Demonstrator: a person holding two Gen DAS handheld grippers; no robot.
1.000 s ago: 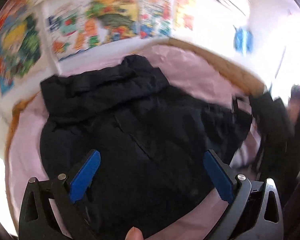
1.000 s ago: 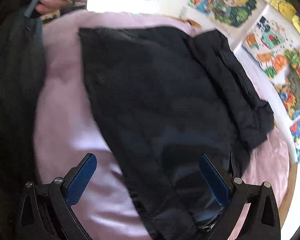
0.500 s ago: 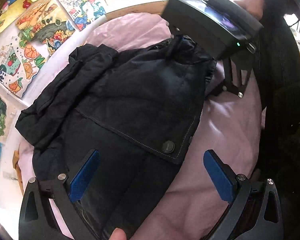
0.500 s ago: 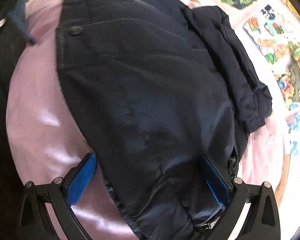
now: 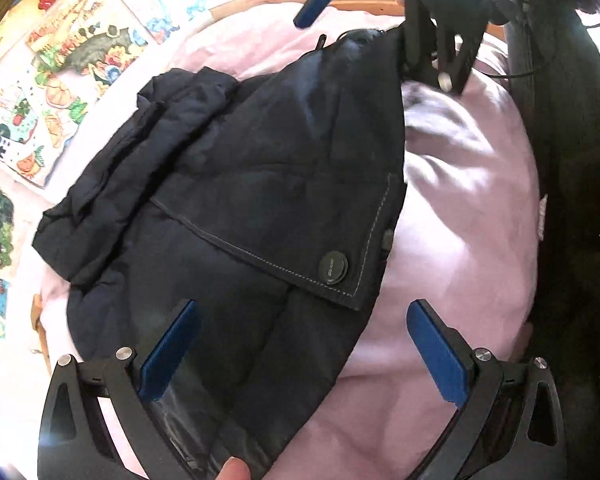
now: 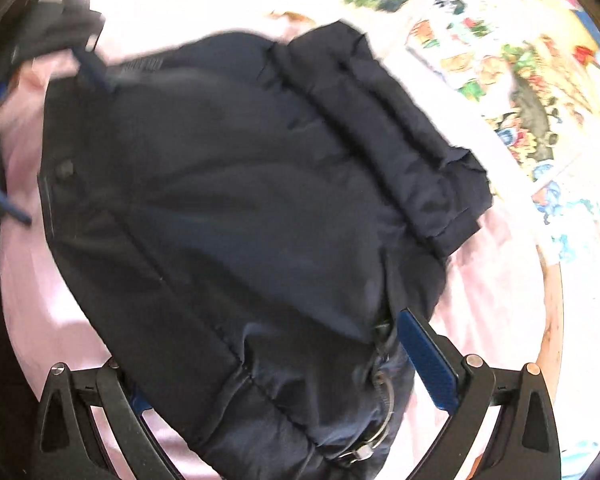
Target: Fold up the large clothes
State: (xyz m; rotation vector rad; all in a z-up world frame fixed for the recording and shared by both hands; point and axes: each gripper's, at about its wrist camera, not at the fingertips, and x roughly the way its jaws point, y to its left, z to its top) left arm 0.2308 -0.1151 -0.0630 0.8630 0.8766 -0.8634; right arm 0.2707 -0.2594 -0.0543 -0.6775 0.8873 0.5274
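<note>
Left wrist view: the left gripper [image 5: 300, 352] hangs wide open, holding nothing, over the near hem of the dark padded jacket [image 5: 260, 184] lying half-folded on the pink sheet [image 5: 460, 208]. Beyond, the right gripper [image 6: 268, 364] straddles the far hem, jaws spread. Next comes pinching both corners; the snap flap [image 5: 332, 268] may snag.

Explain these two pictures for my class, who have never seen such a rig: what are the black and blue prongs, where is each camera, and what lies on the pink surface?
A person holds a two-finger gripper in each hand; a fisheye camera on each looks forward along its blue-padded fingers. The left gripper is open, empty, above a dark jacket on a pink sheet. The right gripper is also open, with the jacket's hem between its fingers, not clamped. A snap button shows on a flap. Colourful posters lie beyond.
</note>
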